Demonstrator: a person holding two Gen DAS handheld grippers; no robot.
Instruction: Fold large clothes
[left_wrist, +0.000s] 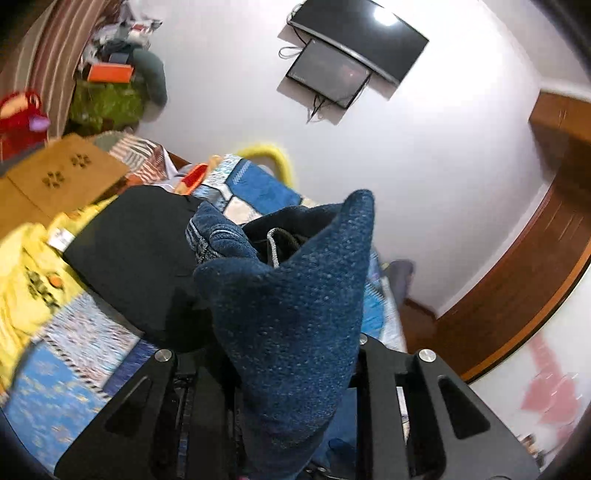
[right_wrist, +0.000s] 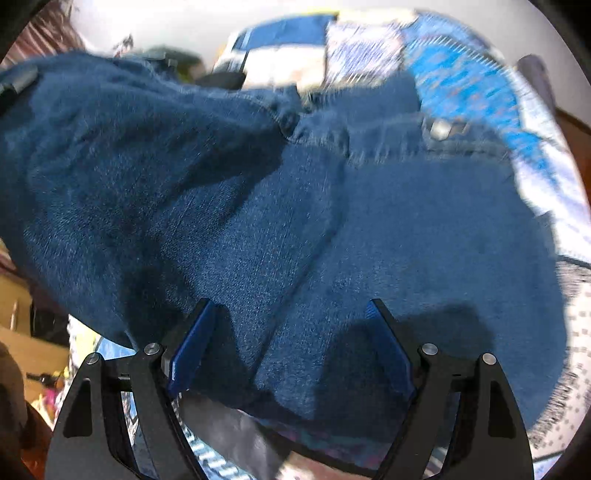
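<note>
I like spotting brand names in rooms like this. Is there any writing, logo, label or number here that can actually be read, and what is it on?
None can be read.
White tag on the yellow garment: print too blurred.
Yellow garment's dark and orange graphic: no legible letters.
Cardboard box: only paw-print marks, no words.
Orange box on the far pile: too small to tell.
Metal button on the blue jeans: blurred.

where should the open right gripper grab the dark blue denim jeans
Grip the near edge of the dark blue denim jeans, where it lies just ahead of the open right gripper. Come in low from the near side: the cloth lies flat there, so the fingers can straddle the edge.
</note>
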